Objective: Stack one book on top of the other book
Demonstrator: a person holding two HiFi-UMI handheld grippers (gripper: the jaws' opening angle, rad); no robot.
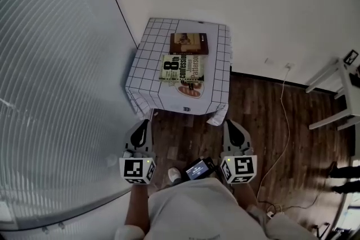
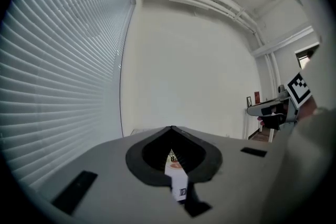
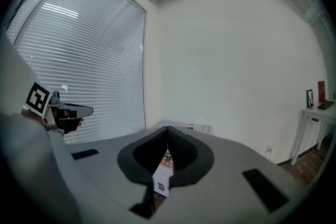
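1. This is the corner of a room with a white wall [image 1: 253, 3], window blinds [image 1: 50, 64] on the left and a dark wood floor [image 1: 264, 121]. A small surface [image 1: 147, 73] stands in the corner. It has a white cloth on it with thin lines that make squares.
2. The left gripper [image 1: 144, 126] has its jaws pressed tight together with nothing in them. It is held over the floor, well apart from the surface, and points toward it.
3. The right gripper [image 1: 230, 127] is the same: jaws clenched, holding nothing, over the floor and pointing at the surface.
4. Two books lie flat on the surface, one behind the other, not stacked. The brown book [image 1: 188, 43] is at the far side, near the wall. The pale book with big dark letters [image 1: 182, 67] lies just in front of it. Their edges are very close, and I cannot tell if they touch.
5. An orange-brown shape [image 1: 190, 90] sits by the front edge. I cannot tell what it is.
6. A white cable [image 1: 286, 115] runs across the floor on the right.
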